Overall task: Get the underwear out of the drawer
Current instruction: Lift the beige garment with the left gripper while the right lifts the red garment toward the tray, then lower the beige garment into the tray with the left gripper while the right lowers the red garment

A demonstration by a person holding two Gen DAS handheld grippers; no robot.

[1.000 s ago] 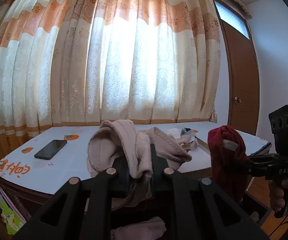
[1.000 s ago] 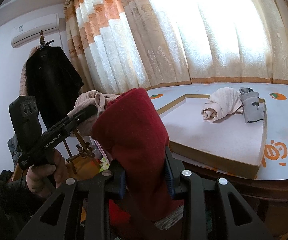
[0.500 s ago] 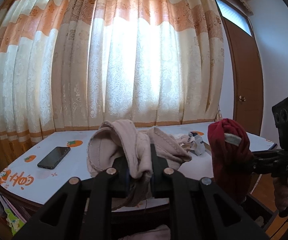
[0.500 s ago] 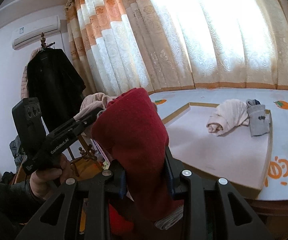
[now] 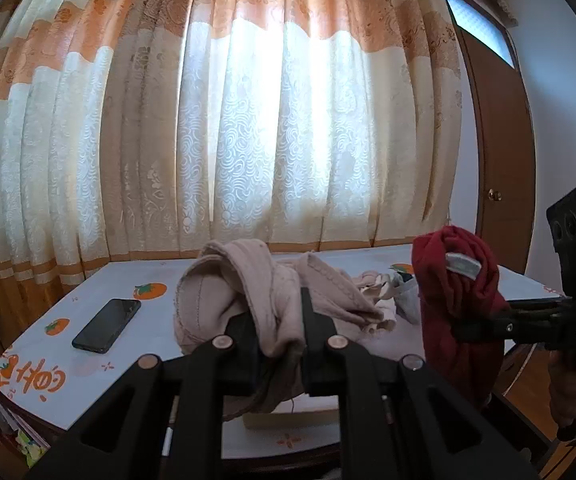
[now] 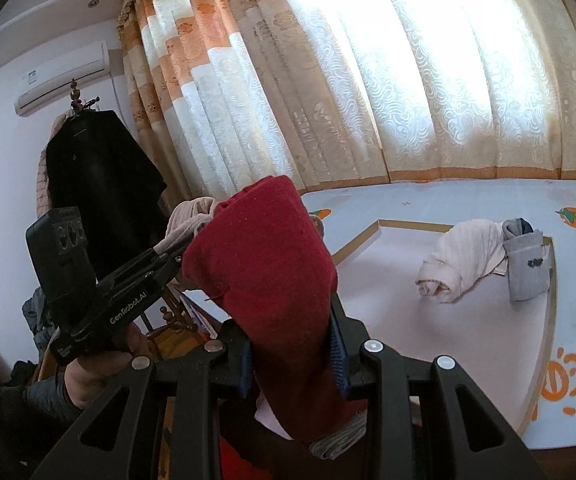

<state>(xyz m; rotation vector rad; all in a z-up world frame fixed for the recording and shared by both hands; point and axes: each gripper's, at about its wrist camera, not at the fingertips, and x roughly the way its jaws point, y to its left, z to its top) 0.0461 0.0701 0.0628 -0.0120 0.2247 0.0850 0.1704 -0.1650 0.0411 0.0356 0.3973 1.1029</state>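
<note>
Above a table [image 5: 207,304] covered in a persimmon-print cloth, a person carries two pieces of underwear clear of the drawer, which neither view shows. Left gripper [image 5: 277,320] is clamped tight on a beige garment [image 5: 239,280], its jaws nearly meeting through the thin cloth; right gripper [image 6: 292,336] is closed on a thicker red garment [image 6: 263,252], folded over and hanging below the fingers, a grey waistband [image 6: 336,444] trailing at the bottom.

Both pieces look light, soft and limp. They should not slip from a pinch through bunched folds, but loose ends will swing and drape. A grip near the folded middle, as now, keeps most of the fabric gathered.

Ahead lies a shallow tray [image 6: 548,320] with a gilt rim, already bearing a rolled pale garment [image 6: 460,260] and a grey one [image 6: 528,268] touching it. Most of its floor is bare, leaving room to set things down. The raised near rim could catch a hanging hem. A black phone [image 5: 105,326] rests well apart at the table's left. The two grippers ride close side by side; whether their cloths touch is hard to tell through the fisheye.
</note>
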